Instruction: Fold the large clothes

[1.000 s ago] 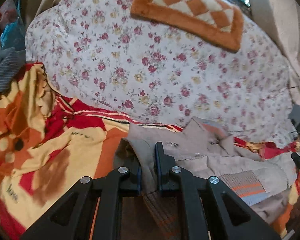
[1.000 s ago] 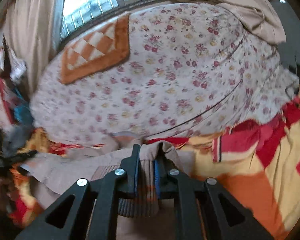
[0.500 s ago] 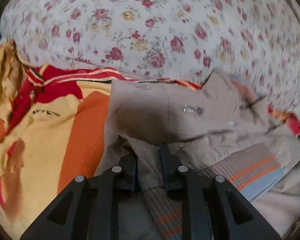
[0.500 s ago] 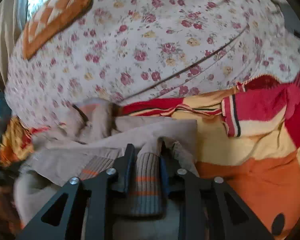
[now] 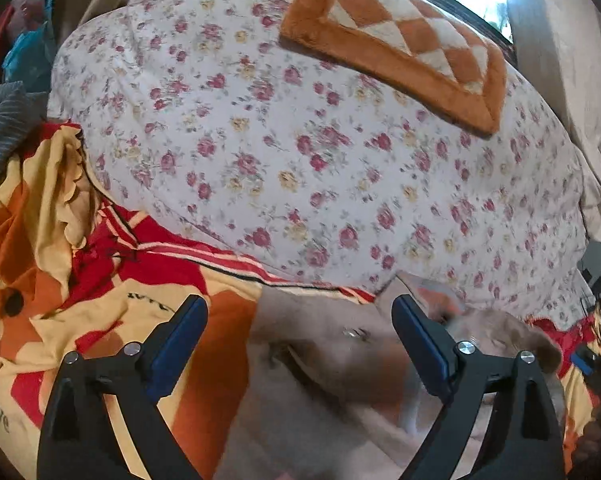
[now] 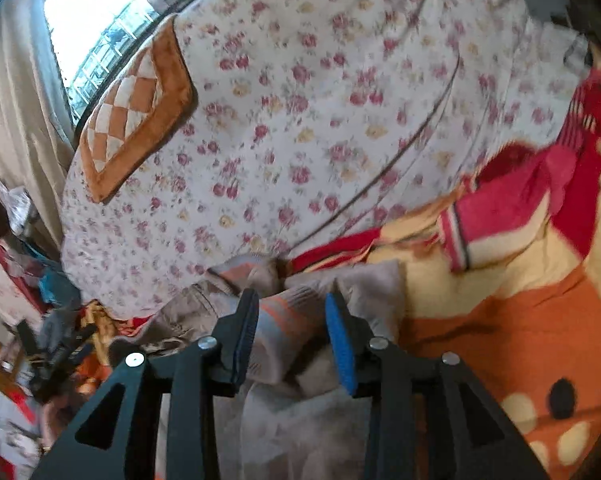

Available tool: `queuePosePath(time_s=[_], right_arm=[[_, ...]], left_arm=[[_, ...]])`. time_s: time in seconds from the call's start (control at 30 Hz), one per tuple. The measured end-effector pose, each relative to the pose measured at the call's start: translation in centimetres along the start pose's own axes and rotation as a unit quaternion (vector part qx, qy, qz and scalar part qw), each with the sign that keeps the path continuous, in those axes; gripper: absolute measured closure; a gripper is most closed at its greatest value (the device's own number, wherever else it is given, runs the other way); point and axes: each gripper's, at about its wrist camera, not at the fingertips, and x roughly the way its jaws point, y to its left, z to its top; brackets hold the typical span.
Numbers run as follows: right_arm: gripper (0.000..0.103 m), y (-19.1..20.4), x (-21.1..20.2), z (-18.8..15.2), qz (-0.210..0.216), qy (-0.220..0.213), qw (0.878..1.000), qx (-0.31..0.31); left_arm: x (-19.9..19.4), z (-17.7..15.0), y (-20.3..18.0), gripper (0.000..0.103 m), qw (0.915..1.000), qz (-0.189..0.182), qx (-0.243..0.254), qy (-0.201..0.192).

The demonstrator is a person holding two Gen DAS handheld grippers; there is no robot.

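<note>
Both claws, a second ago pinched shut on the beige jacket (image 5: 324,364), are now parting: left gripper (image 5: 300,332) gapes wide over it, clear of the cloth; right gripper (image 6: 290,332) is opening, its striped cuff (image 6: 288,320) lying loose between the jaws, on the orange blanket (image 5: 80,320)

Only legible txt: "love" on the red-orange-yellow blanket (image 5: 28,344), near its lower-left edge.
</note>
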Motion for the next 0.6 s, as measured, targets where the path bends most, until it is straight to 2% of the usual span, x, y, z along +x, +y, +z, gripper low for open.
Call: queuePosePath(time_s=[0.03,0.17,0.2,0.27,0.3,0.37,0.47,0.53,0.6], right_arm=[[0.066,0.6,-0.1,0.0,-0.004,-0.001,1.0,-0.016],[0.067,3.0,0.6,-0.5,0.013,0.031,0.996,-0.083],[0.068,3.5,1.0,-0.8,0.018,0.045,0.994,-0.094],[0.073,4.1,1.9,-1.4,0.015,0.072,0.991,-0.113],[0.073,4.4,2.5,-1.6,0.01,0.088,0.989,-0.122],[0.073,4.6,3.8,-1.9,-0.001,0.107,0.986,-0.128],[0.073,4.3,5.4,-2.0,-0.003,0.128,0.985,-0.114],[0.073,4.1,6.6,-2.7,-0.007,0.156,0.98,-0.119],[0.073,3.3,8.3,-3.6,-0.07,0.175,0.971,-0.149]], left_arm=[[0.0,-0.1,-0.8,0.019,0.9999,-0.01,0.012,0.001],[-0.1,-1.3,-4.4,0.037,0.9964,-0.043,0.072,0.016],[0.3,-1.7,-5.3,0.039,0.9936,-0.059,0.09,0.035],[1.8,-3.3,-7.4,0.055,0.9834,-0.077,0.141,0.085],[2.4,-3.8,-8.0,0.058,0.9798,-0.074,0.156,0.101],[4.2,-5.0,-9.1,0.07,0.9729,-0.049,0.184,0.131],[6.2,-5.3,-9.1,0.07,0.9721,-0.025,0.176,0.153],[7.7,-5.9,-8.2,0.07,0.9692,0.005,0.172,0.176],[8.8,-6.3,-6.9,0.07,0.9669,0.028,0.173,0.186]])
